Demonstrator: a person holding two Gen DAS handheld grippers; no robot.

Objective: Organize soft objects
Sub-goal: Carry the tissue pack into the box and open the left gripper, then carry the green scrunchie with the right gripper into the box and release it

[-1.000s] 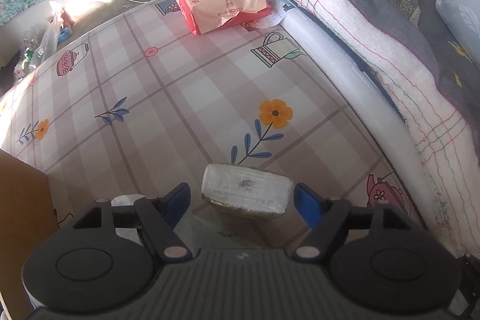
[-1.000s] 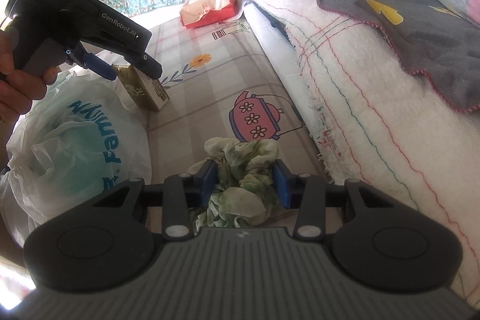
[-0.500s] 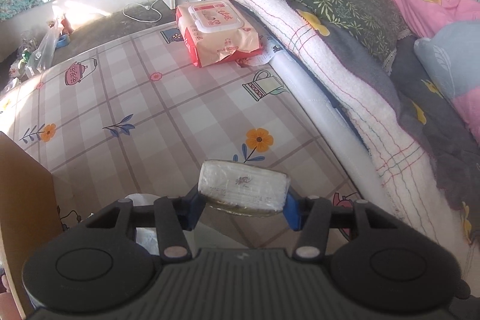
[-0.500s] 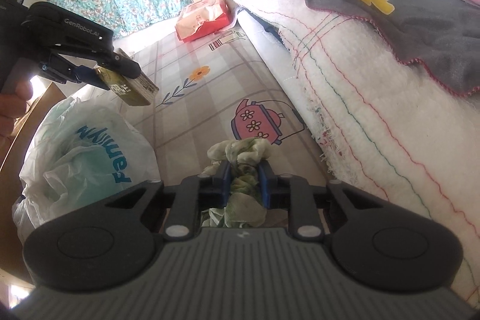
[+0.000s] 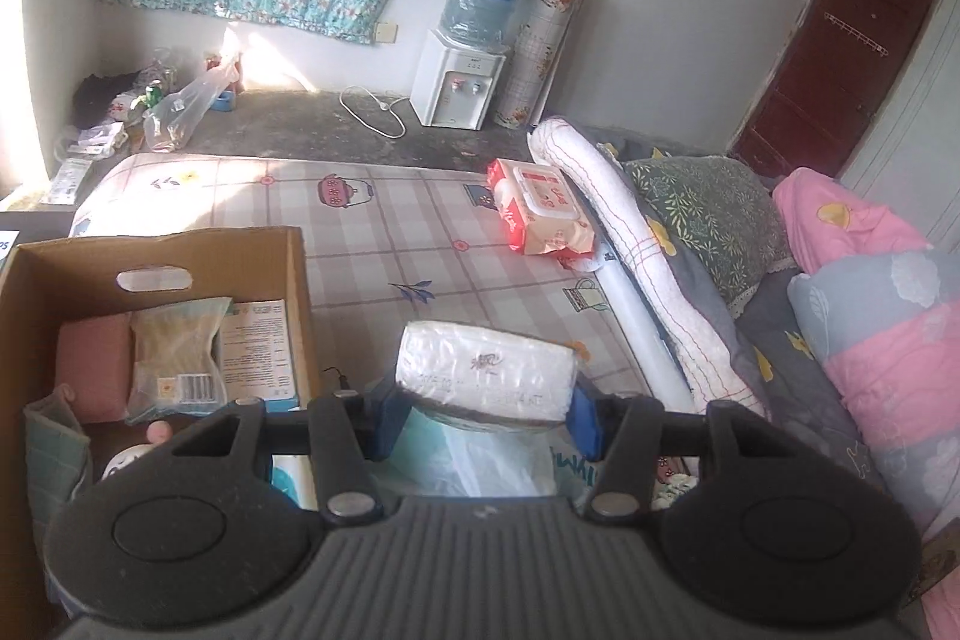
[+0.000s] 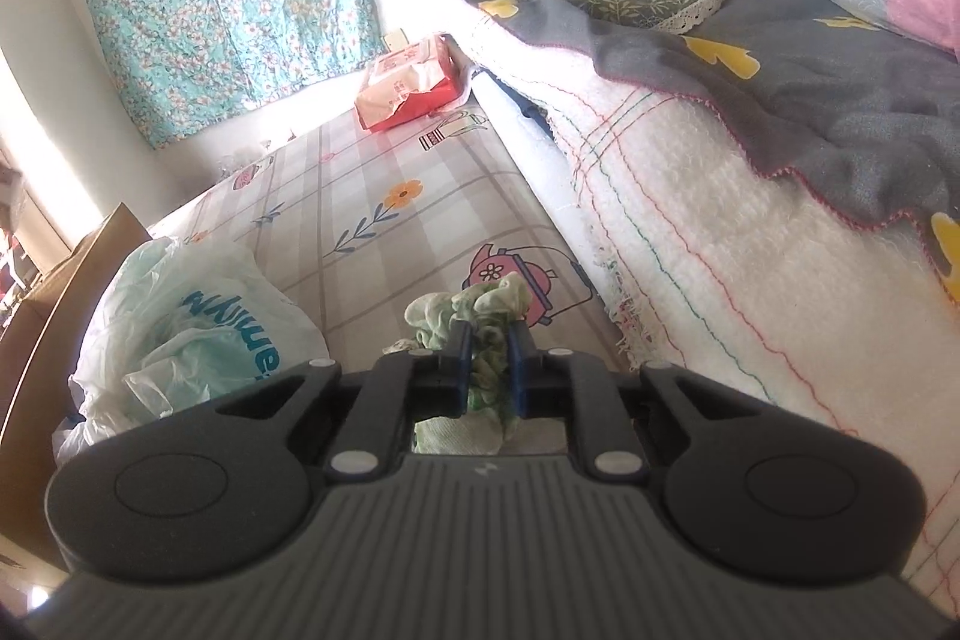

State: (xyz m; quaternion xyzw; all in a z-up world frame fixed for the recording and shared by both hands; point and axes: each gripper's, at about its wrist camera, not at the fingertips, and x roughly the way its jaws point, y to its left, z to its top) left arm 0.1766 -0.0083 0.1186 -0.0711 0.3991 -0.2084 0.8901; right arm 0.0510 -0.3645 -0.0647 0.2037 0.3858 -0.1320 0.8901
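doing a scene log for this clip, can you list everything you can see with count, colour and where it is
tissue pack: 1, white, clamped in the left gripper above the bed
green cloth: 1, crumpled pale green, pinched in the right gripper
cardboard box: 1, brown, at the mattress's left edge, holding several packets
plastic bag: 1, white with teal lettering, on the mattress beside the box
wipes pack: 1, red and white, far end of the mattress
mattress: 1, checked with flower prints
rolled blankets: white and grey, along the mattress's right side
water dispenser: 1, white with blue bottle, by the wall
left gripper: 1, black, blue pads
right gripper: 1, black, blue pads
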